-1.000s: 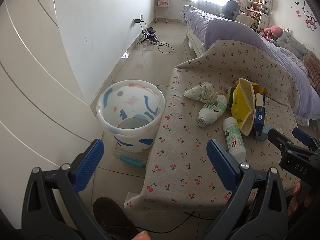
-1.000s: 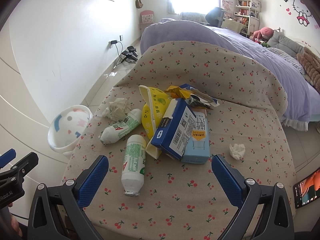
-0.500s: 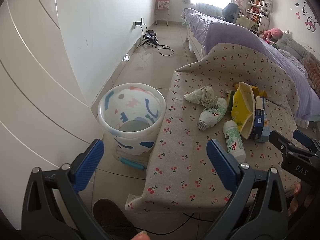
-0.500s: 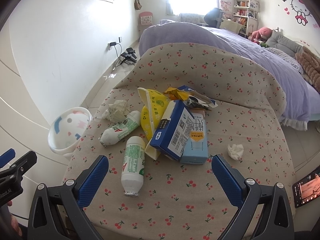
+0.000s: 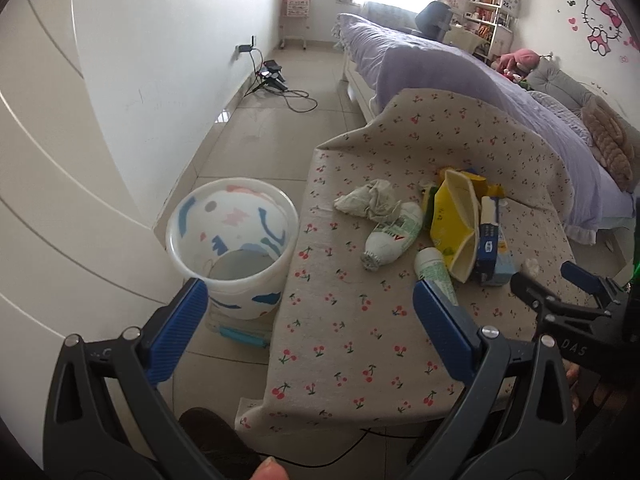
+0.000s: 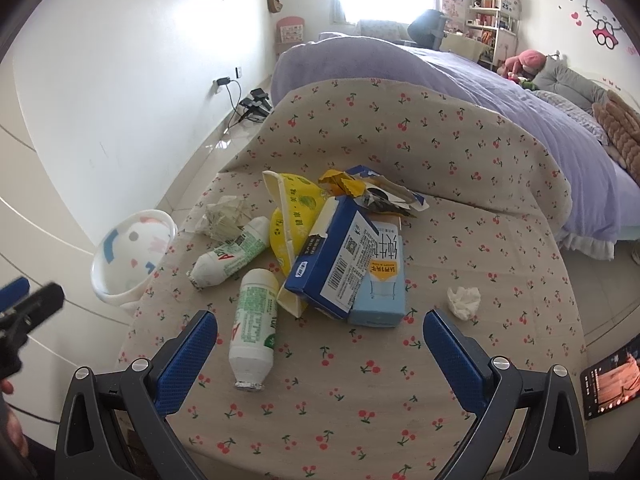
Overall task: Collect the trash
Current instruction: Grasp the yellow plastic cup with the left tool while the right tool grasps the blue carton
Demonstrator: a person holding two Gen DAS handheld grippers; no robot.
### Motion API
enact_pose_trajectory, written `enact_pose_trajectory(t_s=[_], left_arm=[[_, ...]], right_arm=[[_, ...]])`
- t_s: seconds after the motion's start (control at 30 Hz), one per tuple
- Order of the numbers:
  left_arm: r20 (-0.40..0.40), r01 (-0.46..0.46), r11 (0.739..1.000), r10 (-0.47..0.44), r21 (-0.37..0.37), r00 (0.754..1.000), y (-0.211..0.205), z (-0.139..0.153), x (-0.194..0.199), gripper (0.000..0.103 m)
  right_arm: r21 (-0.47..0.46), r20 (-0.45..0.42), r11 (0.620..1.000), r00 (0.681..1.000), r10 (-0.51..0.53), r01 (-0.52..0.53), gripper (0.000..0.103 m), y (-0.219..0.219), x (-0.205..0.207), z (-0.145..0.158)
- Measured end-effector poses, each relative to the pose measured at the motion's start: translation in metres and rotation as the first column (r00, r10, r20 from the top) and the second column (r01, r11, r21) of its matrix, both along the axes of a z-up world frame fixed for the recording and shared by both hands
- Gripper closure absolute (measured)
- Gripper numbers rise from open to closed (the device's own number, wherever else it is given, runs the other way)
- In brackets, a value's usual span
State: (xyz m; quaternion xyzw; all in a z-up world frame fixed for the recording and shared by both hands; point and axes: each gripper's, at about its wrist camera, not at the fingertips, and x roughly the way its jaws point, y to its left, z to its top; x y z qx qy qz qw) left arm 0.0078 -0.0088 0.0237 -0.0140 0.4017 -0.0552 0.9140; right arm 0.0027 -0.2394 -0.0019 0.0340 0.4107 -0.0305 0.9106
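Observation:
Trash lies in a heap on a cherry-print cloth table: two white-green bottles, a dark blue carton on a light blue carton, a yellow box, wrappers, crumpled paper and a small tissue. A white patterned bin stands on the floor left of the table. My left gripper is open over the table's near left edge. Nothing sits between the fingers of my open right gripper, which hovers in front of the heap.
A purple-covered bed runs behind the table. White wall and tiled floor with cables lie to the left. A phone shows at the right edge. A shoe is near the table's front.
Both views have pulled back and tilted slightly; the heap and bin sit a little farther from the fingers. Nothing on the table has moved.

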Motion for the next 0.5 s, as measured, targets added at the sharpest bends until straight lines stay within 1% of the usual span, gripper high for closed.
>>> enact_pose_trajectory(t_s=[0.13,0.2,0.37,0.5], left_arm=[[0.041,0.012,1.0,-0.012,0.01,0.999,-0.003,0.011,0.003,0.001],[0.045,0.02,1.0,-0.021,0.015,0.999,-0.003,0.013,0.008,0.001],[0.016,0.052,0.999,-0.052,0.015,0.999,-0.006,0.014,0.024,0.001],[-0.034,0.071,0.997,-0.071,-0.007,0.997,-0.007,0.011,0.041,0.001]], right_arm=[[0.017,-0.026,1.0,1.0,0.008,-0.008,0.0,-0.009,0.005,0.0],[0.033,-0.034,0.999,0.999,0.005,-0.004,0.0,-0.016,0.007,0.003],[0.089,-0.059,0.996,0.998,-0.019,0.024,0.0,-0.046,0.02,0.014],[0.106,-0.119,0.994,0.993,-0.021,0.033,0.0,-0.072,0.037,0.02]])
